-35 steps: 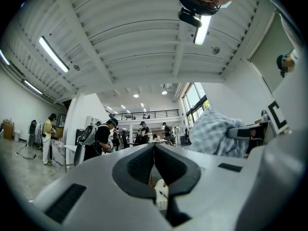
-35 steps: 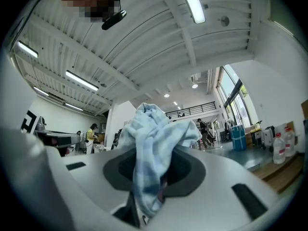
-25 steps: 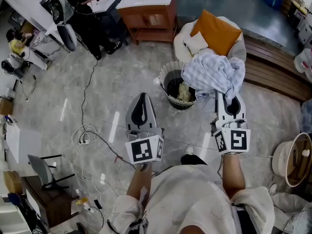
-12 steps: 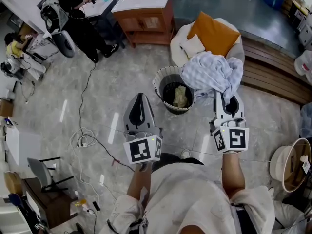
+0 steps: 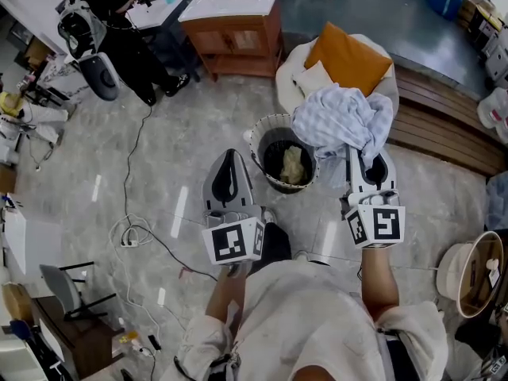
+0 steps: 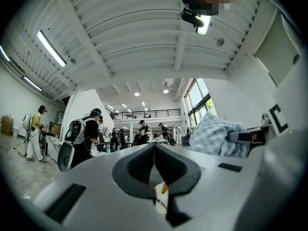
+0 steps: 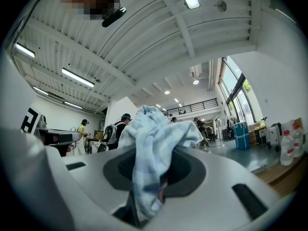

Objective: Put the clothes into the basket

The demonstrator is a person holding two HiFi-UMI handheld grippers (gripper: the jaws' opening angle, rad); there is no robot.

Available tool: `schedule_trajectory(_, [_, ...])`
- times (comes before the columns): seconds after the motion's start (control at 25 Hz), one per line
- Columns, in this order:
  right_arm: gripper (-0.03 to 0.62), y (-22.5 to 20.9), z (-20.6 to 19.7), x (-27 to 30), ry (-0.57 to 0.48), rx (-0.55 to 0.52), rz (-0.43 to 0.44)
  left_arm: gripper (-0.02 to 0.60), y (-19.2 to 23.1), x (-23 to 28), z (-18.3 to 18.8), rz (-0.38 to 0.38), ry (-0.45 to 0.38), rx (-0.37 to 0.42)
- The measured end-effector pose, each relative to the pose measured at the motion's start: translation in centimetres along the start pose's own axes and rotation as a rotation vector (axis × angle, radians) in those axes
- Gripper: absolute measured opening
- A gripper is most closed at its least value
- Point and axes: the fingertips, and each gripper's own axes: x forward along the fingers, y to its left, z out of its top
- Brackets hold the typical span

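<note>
Now nearer basket (image 5: pixel 254 140), right gripper (image 5: pixel 371 163) clamping checked cloth (image 5: pixel 337 121); left gripper (image 5: pixel 228 159) seemingly shut, empty

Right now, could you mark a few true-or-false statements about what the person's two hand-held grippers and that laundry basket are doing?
1. The right hand-held gripper is clamped on a pale checked cloth. True.
2. The left hand-held gripper is shut with nothing in it. True.
3. The basket is empty. False: a yellowish garment lies inside the basket.
4. The checked cloth already lies in the basket. False: the right hand-held gripper holds it up, not yet dropped in.
</note>
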Motion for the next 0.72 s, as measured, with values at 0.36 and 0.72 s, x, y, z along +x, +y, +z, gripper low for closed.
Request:
schedule_trajectory(0.36, [0.087, 2.7, 0.7, 9.9, -0.009, -0.026, -0.001, 0.005, 6.7, 7.8, 0.3, -0.009, -0.008, -0.006])
schedule_trajectory(0.72, [0.088, 6.2, -1.3, 18.4, 0.052, -0.043, -0.017, 0.005, 13.0, 14.9, -1.7, -0.041, 0.012, -0.010])
